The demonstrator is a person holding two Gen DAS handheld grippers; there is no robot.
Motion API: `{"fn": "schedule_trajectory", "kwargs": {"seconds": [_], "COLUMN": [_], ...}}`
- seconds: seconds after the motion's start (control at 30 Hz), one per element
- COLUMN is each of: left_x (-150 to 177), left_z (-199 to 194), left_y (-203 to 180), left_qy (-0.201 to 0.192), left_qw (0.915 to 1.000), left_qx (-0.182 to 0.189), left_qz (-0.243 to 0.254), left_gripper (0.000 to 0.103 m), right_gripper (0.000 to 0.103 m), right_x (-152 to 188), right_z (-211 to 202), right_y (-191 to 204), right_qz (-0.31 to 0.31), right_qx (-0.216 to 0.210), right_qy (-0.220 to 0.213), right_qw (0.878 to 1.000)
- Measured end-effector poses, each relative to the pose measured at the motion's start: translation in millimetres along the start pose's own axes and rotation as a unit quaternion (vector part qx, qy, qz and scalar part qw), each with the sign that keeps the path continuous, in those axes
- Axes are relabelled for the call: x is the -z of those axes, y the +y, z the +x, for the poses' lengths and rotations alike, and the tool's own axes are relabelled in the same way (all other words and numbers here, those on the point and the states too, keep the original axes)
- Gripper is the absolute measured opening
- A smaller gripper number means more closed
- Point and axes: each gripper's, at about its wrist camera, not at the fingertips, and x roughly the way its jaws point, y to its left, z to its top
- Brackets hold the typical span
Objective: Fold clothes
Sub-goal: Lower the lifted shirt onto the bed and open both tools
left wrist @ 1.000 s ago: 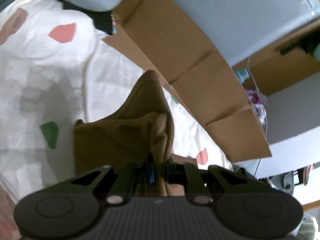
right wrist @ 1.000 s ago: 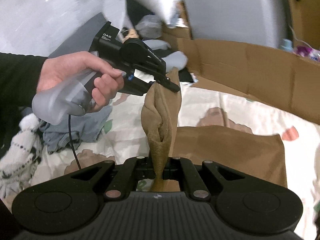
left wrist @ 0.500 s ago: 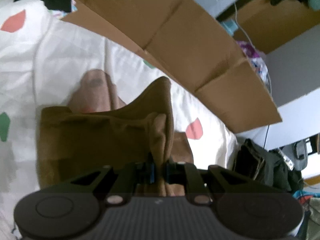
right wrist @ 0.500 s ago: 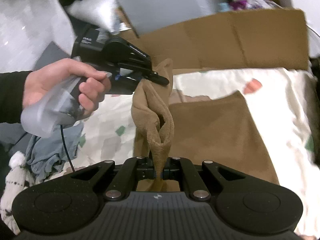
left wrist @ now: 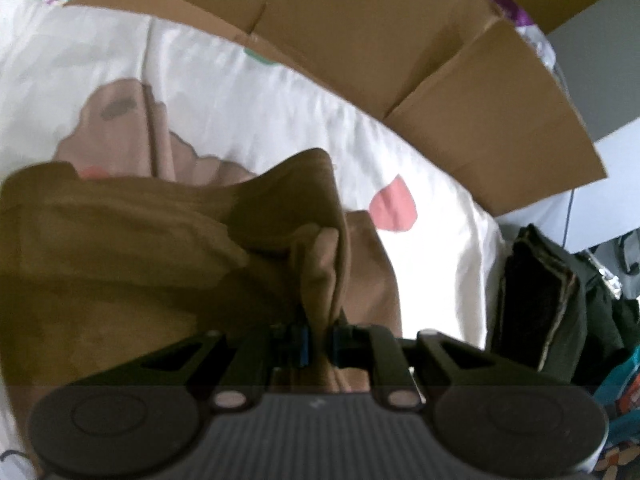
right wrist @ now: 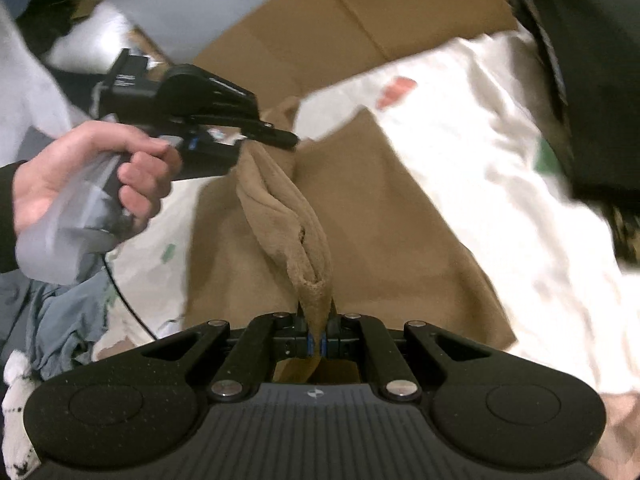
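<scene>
While the left gripper (left wrist: 318, 344) is pinching a fold of one brown garment (left wrist: 120, 264) over the white sheet (left wrist: 248, 92), its view alone is showing a dark pile (left wrist: 536, 300). The right gripper (right wrist: 318, 344) is clamping another fold; only there one hand (right wrist: 76, 176) is showing.

Both tongs pinched shut on fabric, one hand seen on the left handle.

The left tongs (left wrist: 318, 344) are clamped on a bunched fold of the brown garment (right wrist: 360, 216), jaws nearly together, aimed steeply downward. In the right wrist view the left tongs (right wrist: 286, 140) are seen from the side, tips closed on an upper corner of cloth. The left hand (right wrist: 88, 184) is wrapped around the grey handle, fingers curled underneath, a dark sleeve (right wrist: 6, 216) visible at the wrist. The right tongs (right wrist: 319, 342) are closed tight on a lower fold, angled down; the right hand is not seen.
</scene>
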Motion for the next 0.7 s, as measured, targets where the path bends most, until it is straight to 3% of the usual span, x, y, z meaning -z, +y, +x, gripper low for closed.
{"fn": "schedule_trajectory", "kwargs": {"seconds": [0.33,0.7], "left_x": [-4,0], "left_z": [12,9], "left_y": [-11,-29], "left_qy": [0.004,-0.003], "left_qw": [0.9998,0.9999], "left_qx": [-0.019,-0.011], "left_qz": [-0.001,0.008], "left_gripper": [0.012,0.012], "right_gripper": [0.006,0.001], "right_x": [0,14], "right_z": [-14,-29], "right_y": [-27,-32], "right_qz": [0.048,0.082], "right_qx": [0.017,0.024], "right_qy": [-0.020,-0.036], "right_qw": [0.999,0.996]}}
